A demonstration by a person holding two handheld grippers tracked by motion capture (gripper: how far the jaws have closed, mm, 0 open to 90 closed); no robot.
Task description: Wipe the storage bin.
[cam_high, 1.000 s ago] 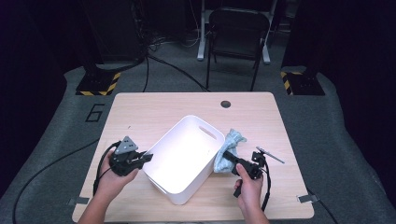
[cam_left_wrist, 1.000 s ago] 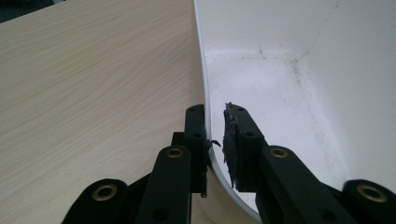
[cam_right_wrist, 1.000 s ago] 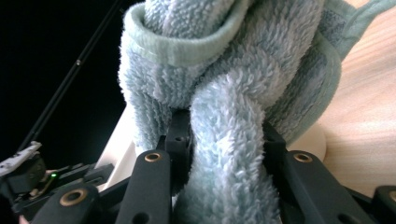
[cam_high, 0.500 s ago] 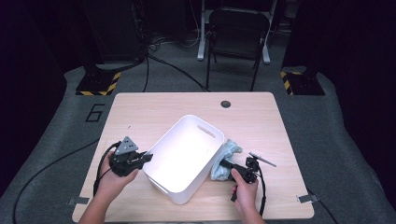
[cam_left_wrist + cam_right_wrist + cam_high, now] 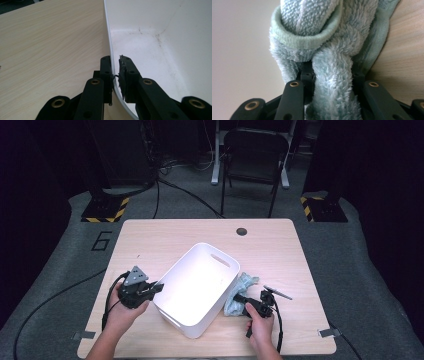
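The left gripper pinches the bin rim, one jaw inside, one outside. The right gripper clamps the towel, bunched just ahead of its jaws beside the bin wall.

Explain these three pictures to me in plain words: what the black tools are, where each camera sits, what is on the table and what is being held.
A person stands at a wooden table with a hand-held gripper in each hand: a black tool with two fingers that pinch. One picture comes from a camera above, looking down on the table. The other two come from small cameras riding on the tools, looking along their fingers.

On the table sits a white plastic tub, set at an angle. The left gripper is shut on the tub's rim, one finger outside the wall and one inside, as the left gripper view shows. Beside the tub's right wall lies a light blue fluffy towel. The right gripper is shut on a fold of that towel, which bulges between its fingers.
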